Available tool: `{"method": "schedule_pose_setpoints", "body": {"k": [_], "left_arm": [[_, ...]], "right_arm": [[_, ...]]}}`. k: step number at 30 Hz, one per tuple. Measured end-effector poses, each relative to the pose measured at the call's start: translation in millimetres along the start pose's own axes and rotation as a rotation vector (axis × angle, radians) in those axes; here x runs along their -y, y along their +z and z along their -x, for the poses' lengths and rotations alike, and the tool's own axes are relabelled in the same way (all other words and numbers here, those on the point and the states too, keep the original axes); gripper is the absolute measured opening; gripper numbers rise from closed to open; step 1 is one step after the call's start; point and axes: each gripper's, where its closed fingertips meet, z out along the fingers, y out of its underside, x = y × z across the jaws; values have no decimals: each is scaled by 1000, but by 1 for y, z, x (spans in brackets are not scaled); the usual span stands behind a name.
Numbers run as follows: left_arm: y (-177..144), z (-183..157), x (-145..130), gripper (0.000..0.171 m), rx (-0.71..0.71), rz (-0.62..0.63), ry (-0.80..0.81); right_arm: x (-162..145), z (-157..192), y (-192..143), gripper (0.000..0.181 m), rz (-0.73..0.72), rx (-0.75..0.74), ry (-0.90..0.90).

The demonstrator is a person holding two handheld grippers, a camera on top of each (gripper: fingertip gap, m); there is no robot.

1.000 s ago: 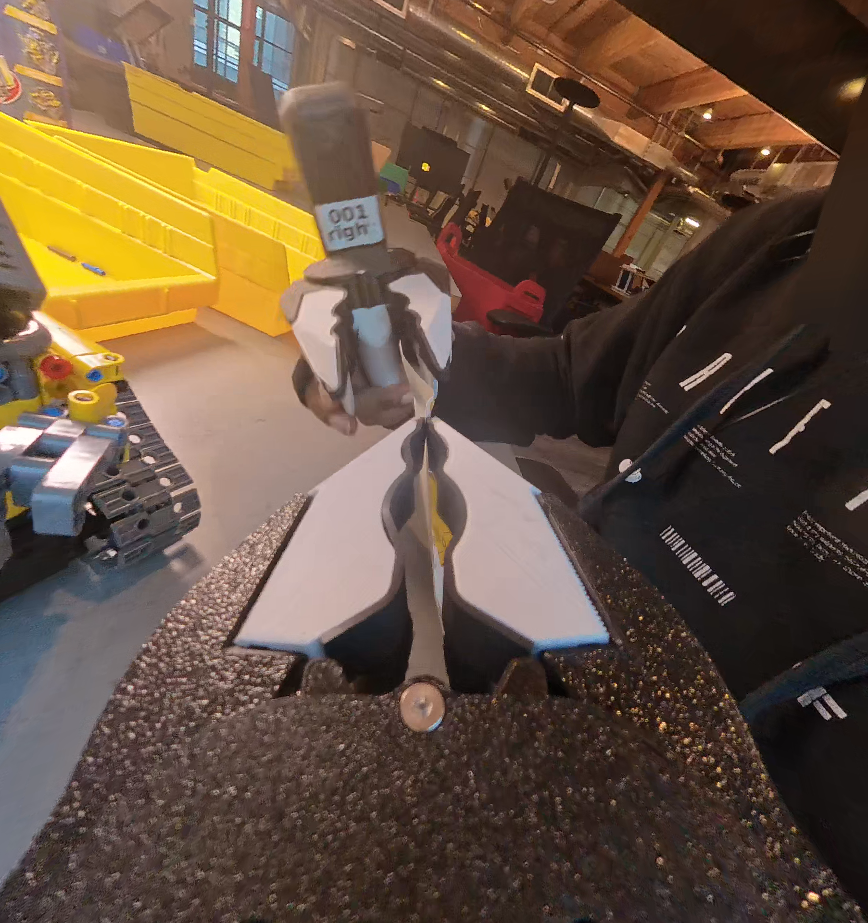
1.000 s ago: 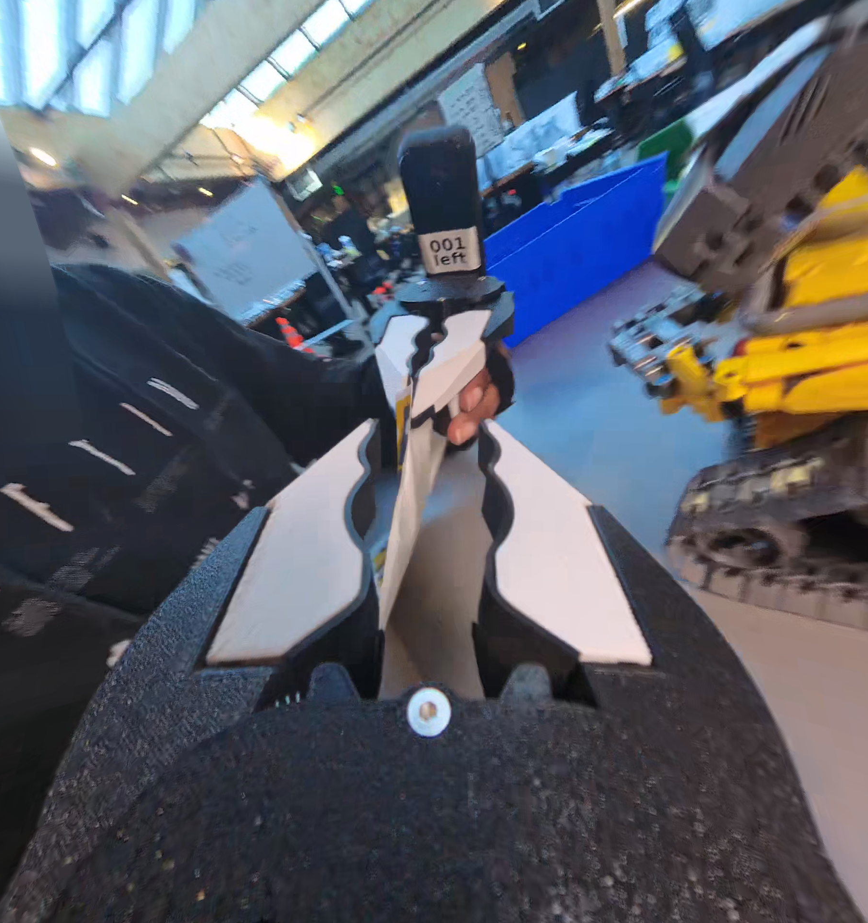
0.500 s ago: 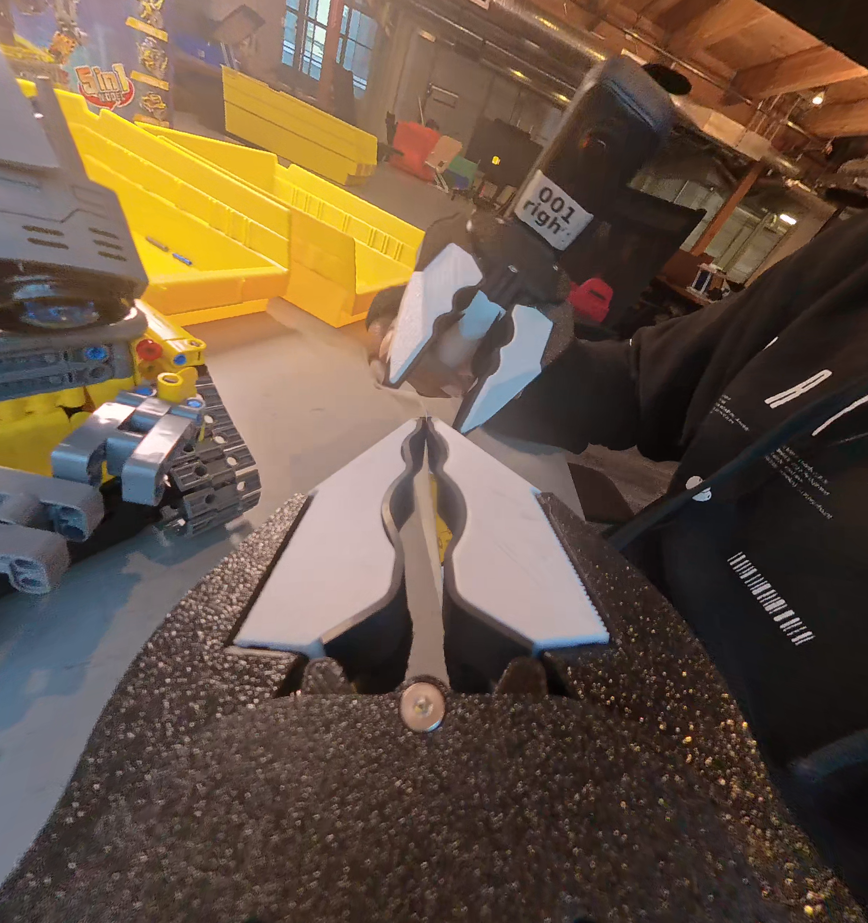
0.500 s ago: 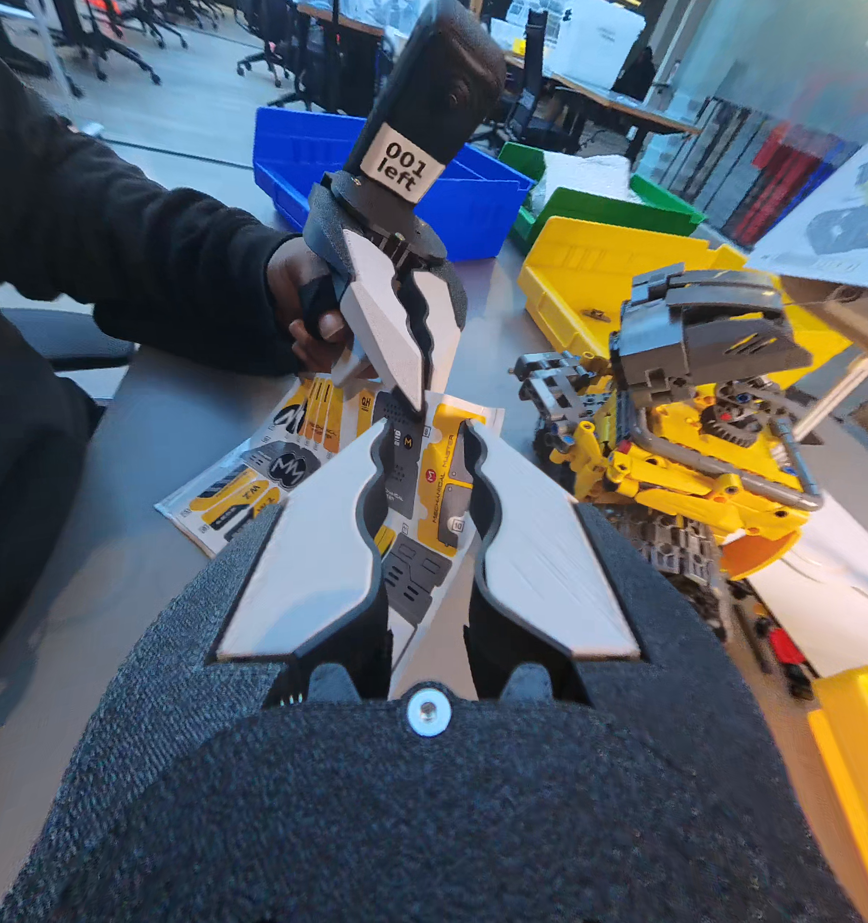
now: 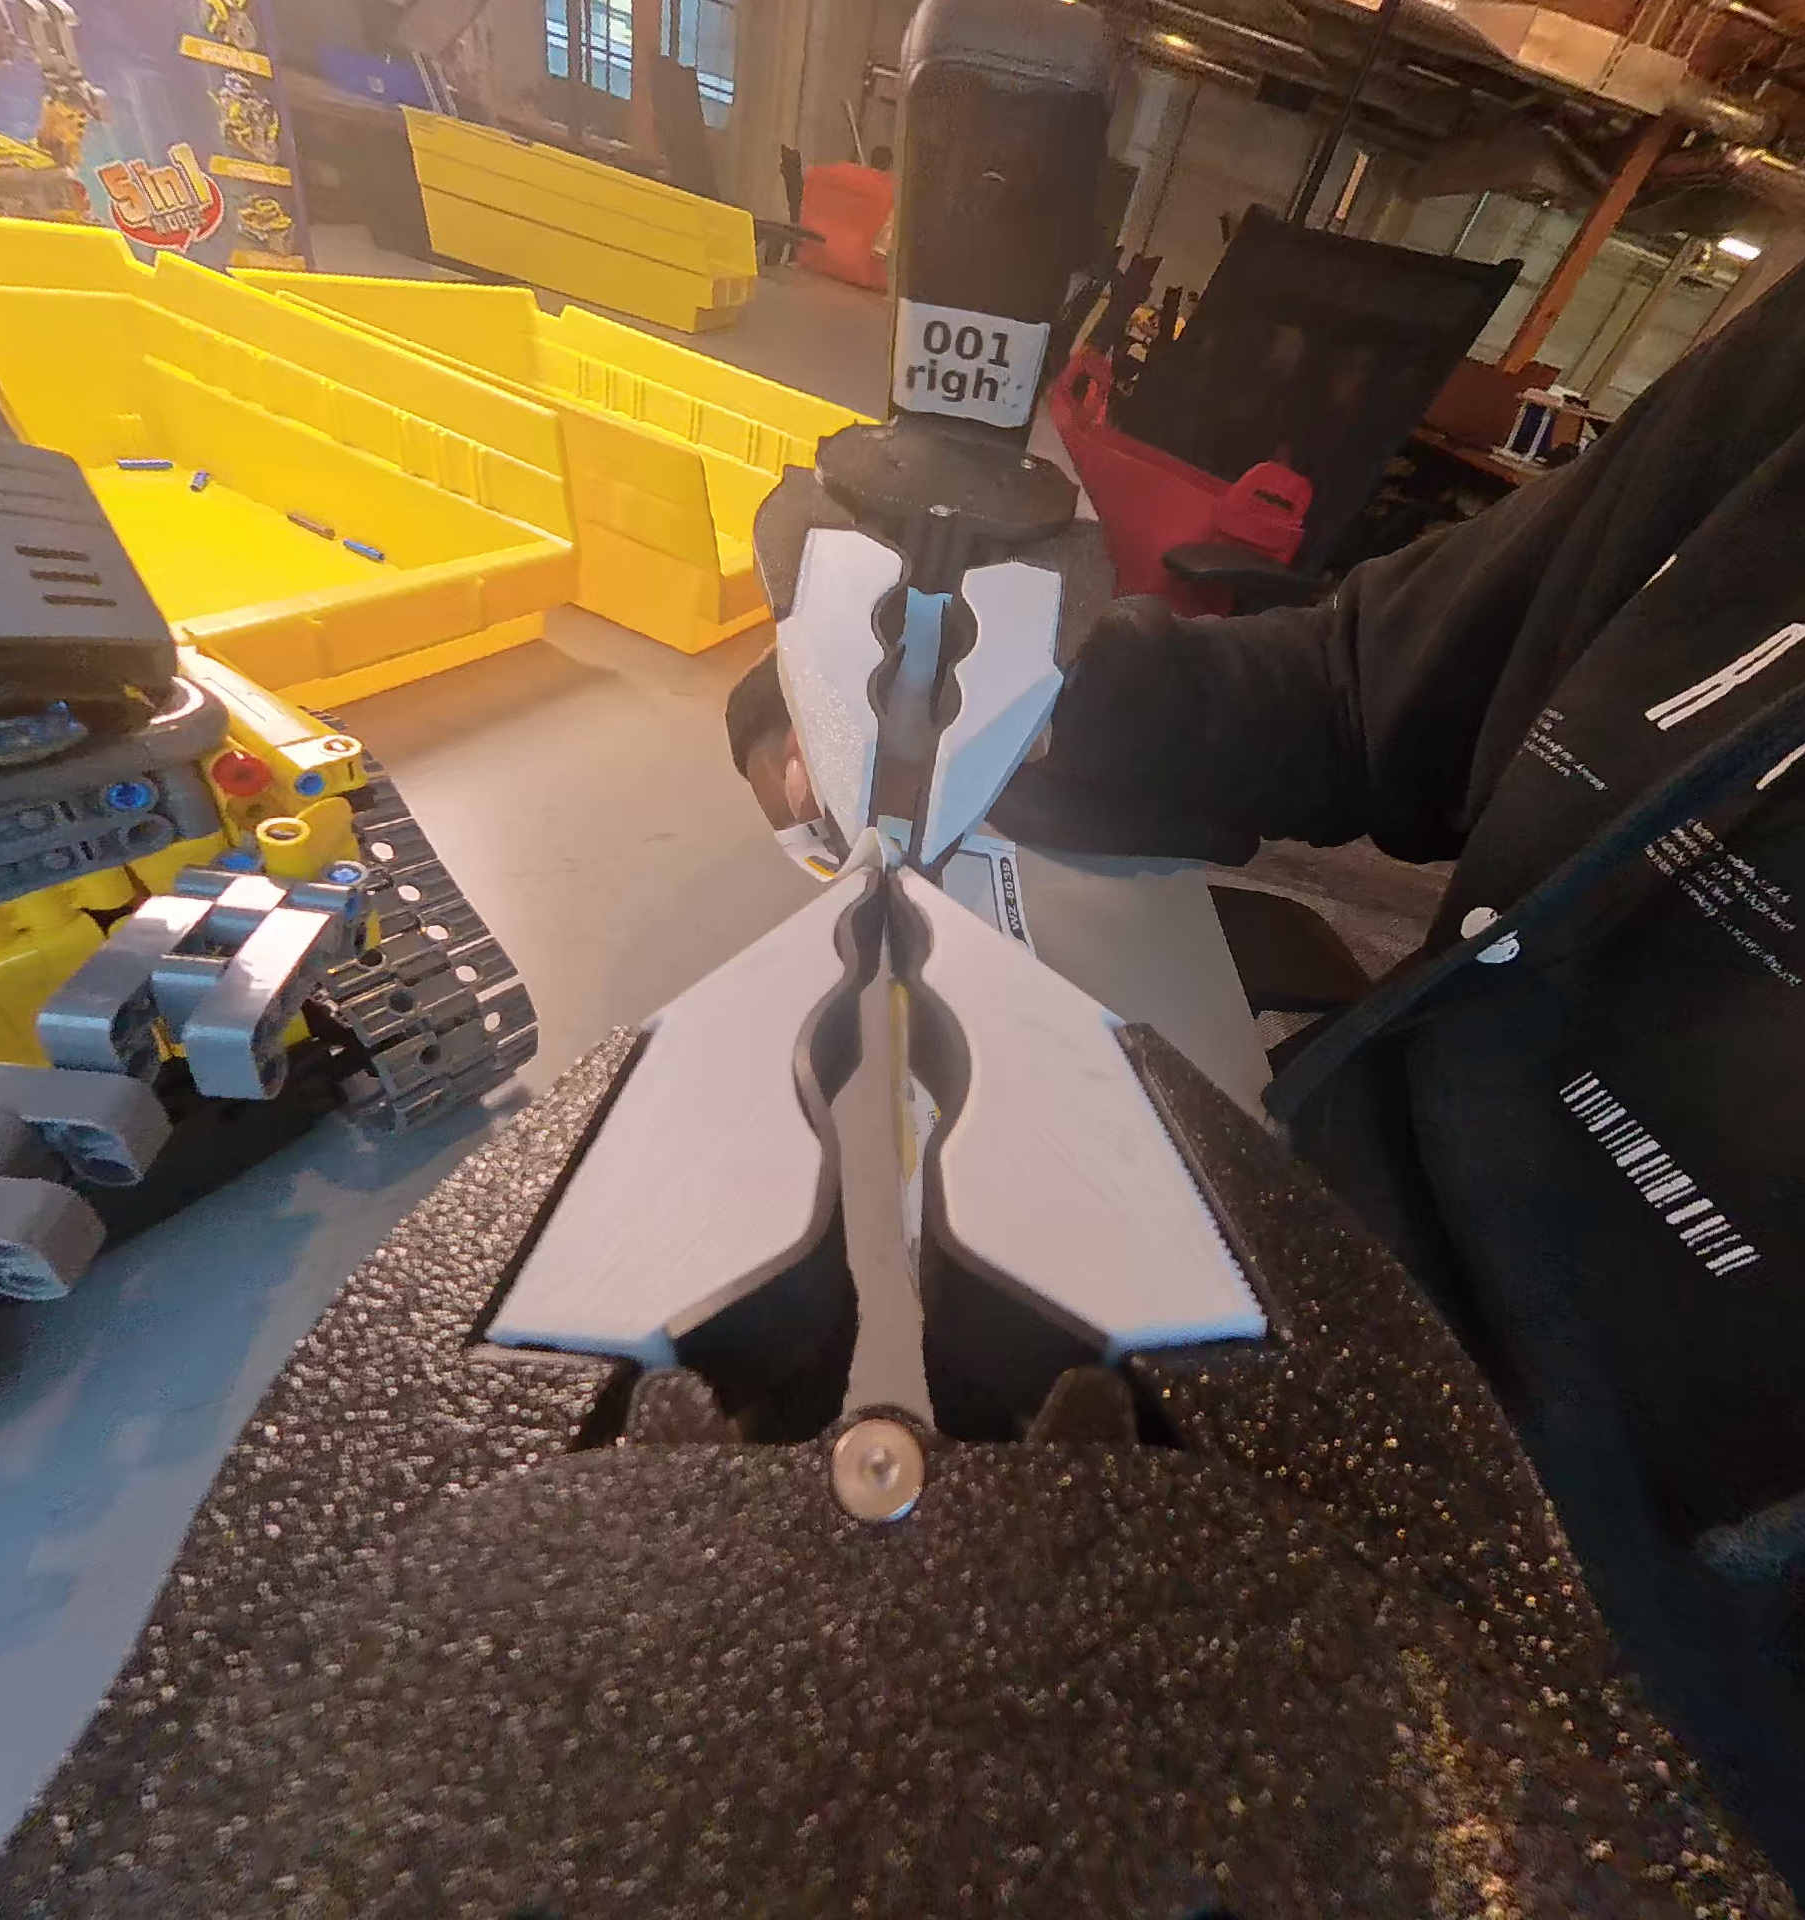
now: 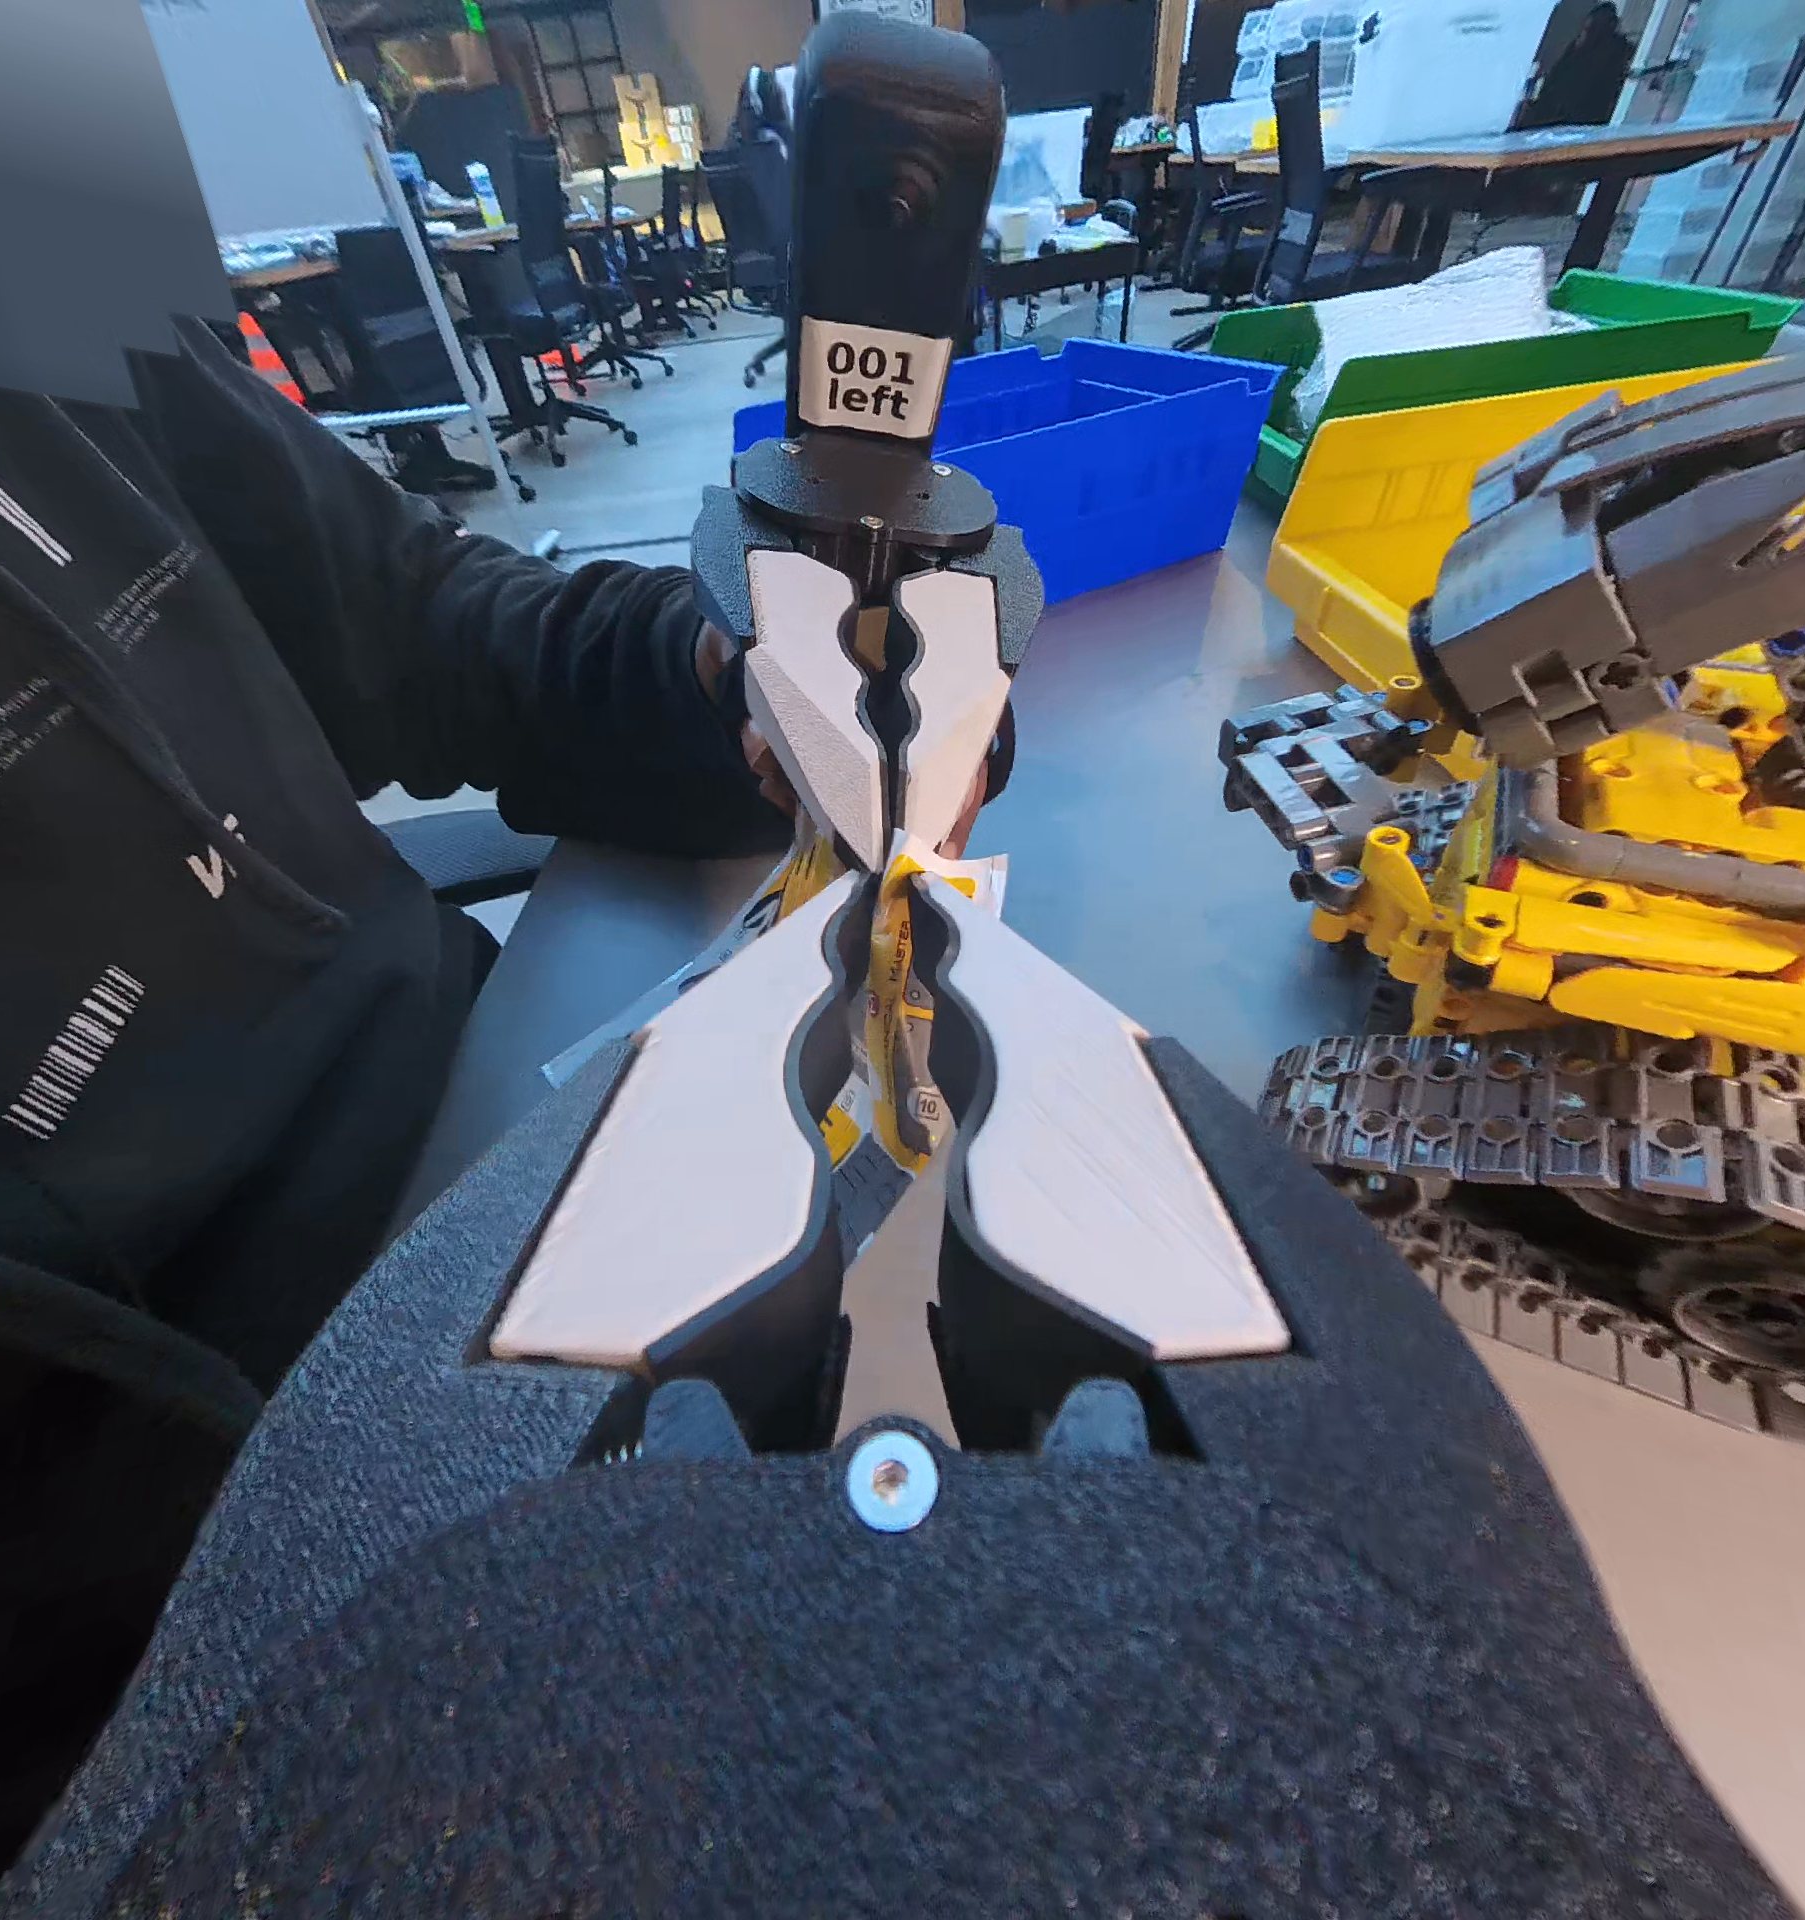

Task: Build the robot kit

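Sheet (image 6: 893, 997), a thin printed sticker sheet in yellow, grey and white, is held in the air at the centre of both views, above the grey worktop (image 6: 1106, 748) and touching nothing else. Left tool (image 5: 882, 883) is closed on it: in the left wrist view the two pale fingers meet at their tips with the sheet running edge-on down the gap between them. Right tool (image 6: 882, 878) is likewise clamped on the sheet, which bunches and creases at the pinch point in the right wrist view. The two tools face each other tip to tip, their tips all but touching at one spot on the sheet. Judged from its creasing, the sheet is very light, limp and easily torn or folded; it offers no stiffness, so a grip near an edge, with flat finger contact and little pull between the two tools, would suit it best. Its glossy face is probably slippery. A yellow and grey brick-built tracked model (image 6: 1604, 935) stands on the worktop at the right of the right wrist view, near but clear of the tools. Yellow bins (image 5: 358, 499) sit at upper left of the left wrist view; a blue bin (image 6: 1106, 468) lies beyond the left tool in the right wrist view.
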Motion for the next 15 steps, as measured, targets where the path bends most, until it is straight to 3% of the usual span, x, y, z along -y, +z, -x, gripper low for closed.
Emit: {"method": "schedule_pose_setpoints", "body": {"k": [15], "left_arm": [[2,-2,-4,0,38,50,84]], "right_arm": [[-3,1,-1,1,-68,189,356]]}}
